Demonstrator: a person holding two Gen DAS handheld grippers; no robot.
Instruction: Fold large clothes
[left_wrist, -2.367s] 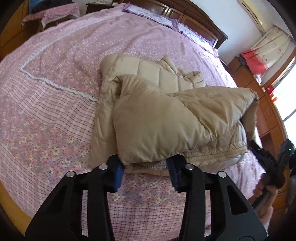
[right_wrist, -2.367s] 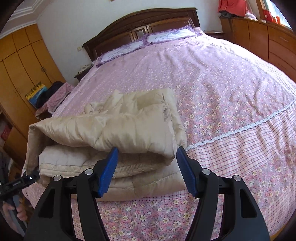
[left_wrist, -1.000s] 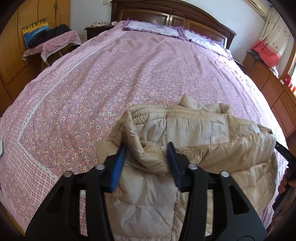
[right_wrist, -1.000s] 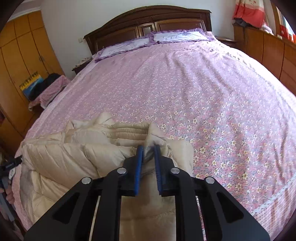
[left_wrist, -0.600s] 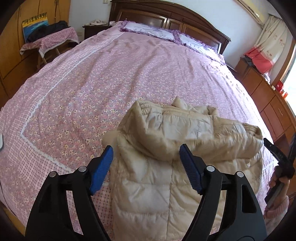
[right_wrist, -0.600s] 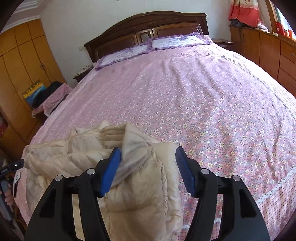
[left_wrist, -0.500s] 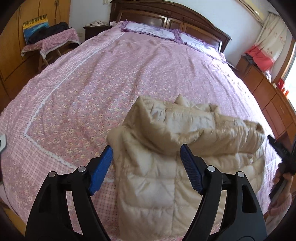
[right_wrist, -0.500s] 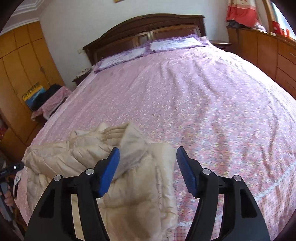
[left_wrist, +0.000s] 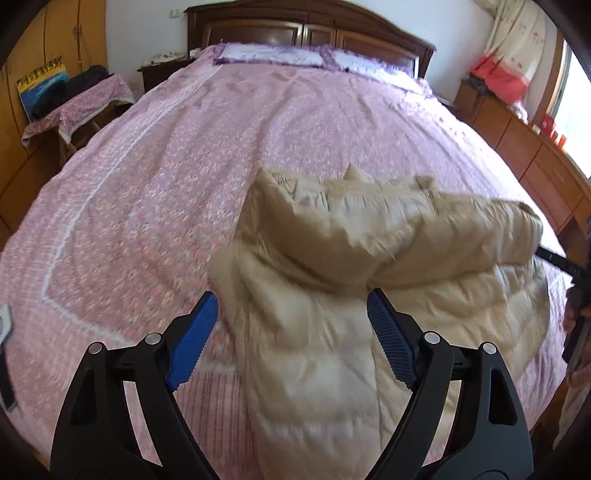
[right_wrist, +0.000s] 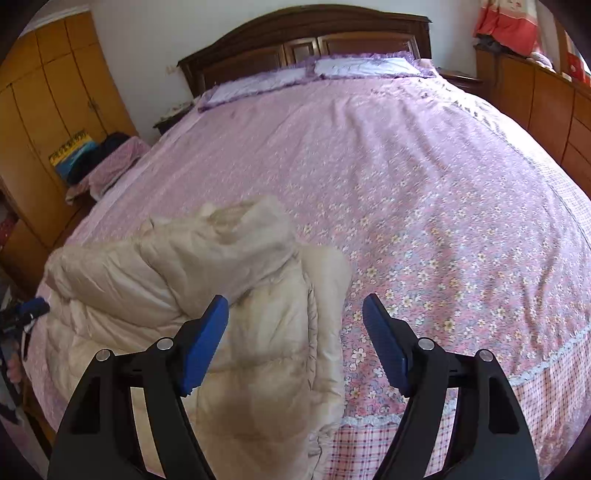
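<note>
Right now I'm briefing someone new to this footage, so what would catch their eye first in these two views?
First the beige puffer jacket, lying folded and bunched near the foot of the pink floral bedspread. Then the blue-padded left gripper and right gripper low in each view, jaws opening, pads clear of the jacket. Behind stand the dark wooden headboard and two lilac pillows.

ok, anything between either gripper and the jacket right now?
Nothing visible. The beige jacket lies right below the left gripper and beside the right gripper; both sets of jaws are opening and pinching nothing.
</note>
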